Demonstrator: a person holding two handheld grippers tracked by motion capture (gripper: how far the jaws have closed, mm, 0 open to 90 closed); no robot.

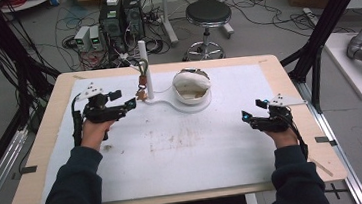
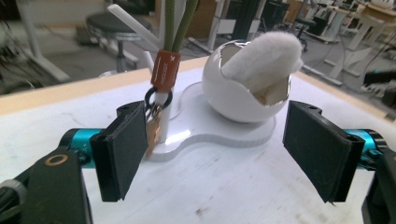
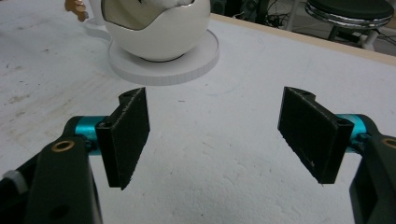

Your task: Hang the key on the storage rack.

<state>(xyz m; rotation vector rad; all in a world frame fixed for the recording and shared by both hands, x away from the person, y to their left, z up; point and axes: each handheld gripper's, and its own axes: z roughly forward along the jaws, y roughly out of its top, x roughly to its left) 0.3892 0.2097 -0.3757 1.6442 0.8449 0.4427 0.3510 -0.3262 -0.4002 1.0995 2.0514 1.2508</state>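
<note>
A white stand's base (image 1: pixel 165 103) carries an upright post (image 1: pixel 145 65) and a cracked white egg-shaped shell (image 1: pixel 192 85) lined with white fluff. From the top of the post hangs a keychain (image 1: pixel 142 80) on a green cord, with an orange tag (image 2: pixel 166 70), a black ring and a small brass charm. My left gripper (image 1: pixel 124 99) stands open just left of the keychain. In the left gripper view the charm hangs just beyond the left pad (image 2: pixel 122 154), and nothing is between the jaws (image 2: pixel 224 154). My right gripper (image 1: pixel 251 110) is open and empty at the table's right; in the right gripper view its jaws (image 3: pixel 224 135) point toward the shell (image 3: pixel 154 28).
A white mat (image 1: pixel 174 153) covers the wooden table (image 1: pixel 298 136). Behind the table stand a black stool (image 1: pixel 207 14), computer towers (image 1: pixel 120 17) and loose cables on the floor. Black frame posts (image 1: pixel 314 44) rise at both sides.
</note>
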